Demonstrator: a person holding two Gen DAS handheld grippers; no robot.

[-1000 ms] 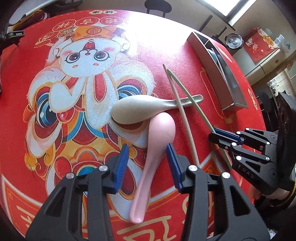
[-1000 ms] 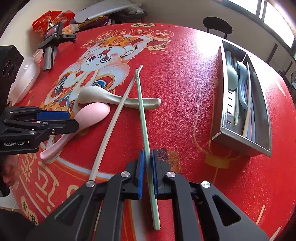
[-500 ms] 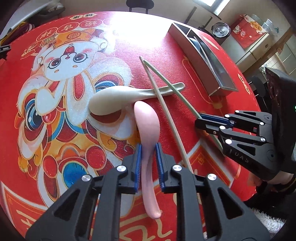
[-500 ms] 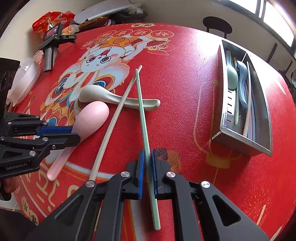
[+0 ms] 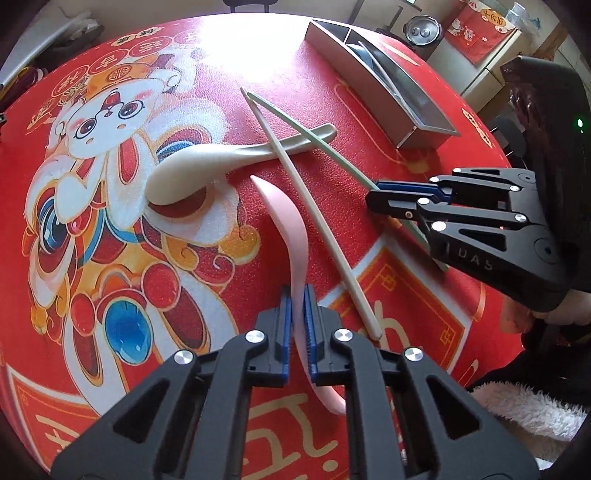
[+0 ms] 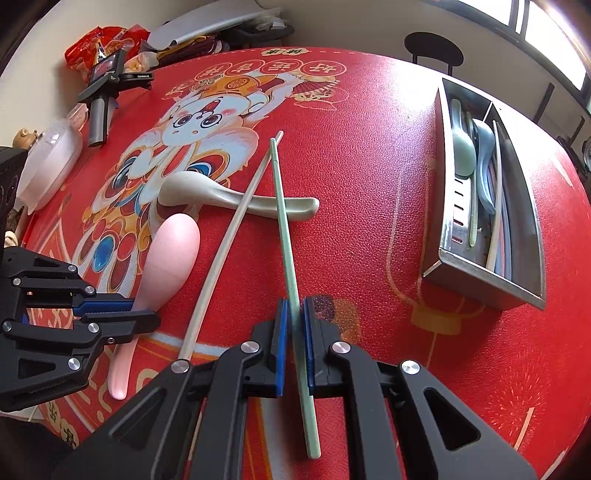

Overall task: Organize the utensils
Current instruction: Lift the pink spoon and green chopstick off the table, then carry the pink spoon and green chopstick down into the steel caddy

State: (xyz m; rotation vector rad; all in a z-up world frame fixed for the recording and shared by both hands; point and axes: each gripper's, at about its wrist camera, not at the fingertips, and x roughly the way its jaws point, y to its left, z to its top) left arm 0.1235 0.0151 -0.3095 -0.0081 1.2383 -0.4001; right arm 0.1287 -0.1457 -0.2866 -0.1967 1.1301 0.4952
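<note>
Meanwhile, the left gripper [image 5: 295,325] is clamping its fingers on the handle of the glossy pale pink plastic spoon [image 5: 291,236], tilting it on edge above the red printed worktop [image 5: 351,122]. The right gripper [image 6: 294,332] is pinching the slim mint-green chopstick [image 6: 284,221], which is crossing the cream spoon [image 6: 221,192] beside the cream chopstick [image 6: 229,236], near the steel utensil tray [image 6: 447,206].

A home dining room: festive red tablecloth [image 6: 369,147], chair [image 6: 432,48], pressure cooker [image 5: 423,27]

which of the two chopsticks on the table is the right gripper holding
The green chopstick, clamped in the right gripper; the cream chopstick lies free beside it.
</note>
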